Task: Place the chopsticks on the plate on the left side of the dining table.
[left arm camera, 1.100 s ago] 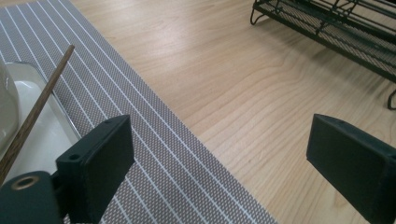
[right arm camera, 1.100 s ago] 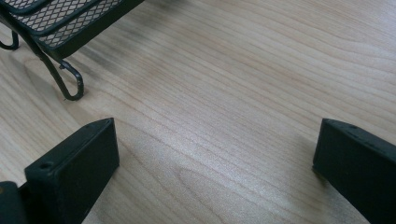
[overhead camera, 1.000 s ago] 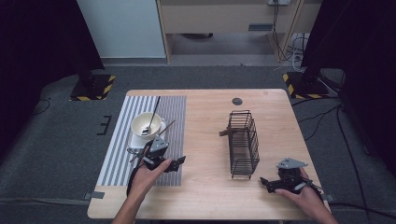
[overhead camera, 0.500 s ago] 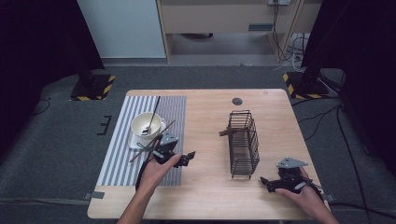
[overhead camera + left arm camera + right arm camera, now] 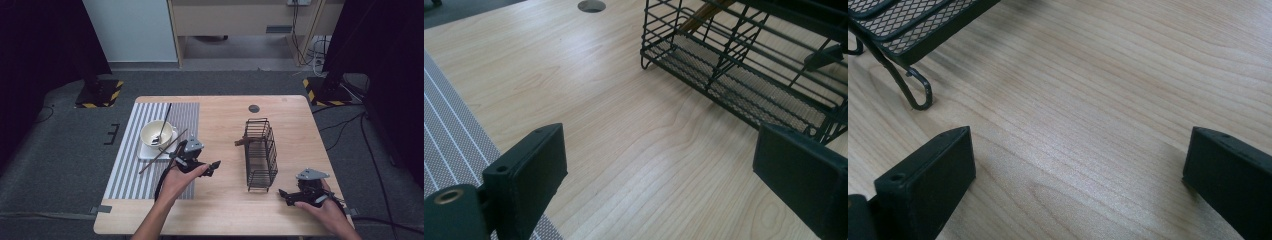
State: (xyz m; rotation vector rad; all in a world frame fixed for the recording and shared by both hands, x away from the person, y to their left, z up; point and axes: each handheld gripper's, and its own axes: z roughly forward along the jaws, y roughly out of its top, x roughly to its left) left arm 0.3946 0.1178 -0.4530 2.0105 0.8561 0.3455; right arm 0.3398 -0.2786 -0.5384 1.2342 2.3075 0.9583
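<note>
In the high view the left gripper (image 5: 212,165) sits over bare wood just right of the striped mat (image 5: 130,165), jaws apart and empty, aimed toward the wire rack (image 5: 261,152); the rack stands mid-table, right of centre; the right gripper (image 5: 284,195) rests near the table's front edge, just beside the rack's near end; a bowl (image 5: 155,134) with a spoon sits on the mat.

In the left gripper view the jaws are spread wide over wood, nothing between them; the rack (image 5: 744,65) lies ahead, apart from them.

In the right gripper view the jaws stand wide apart on the table; a rack foot (image 5: 915,92) shows near the left jaw.
</note>
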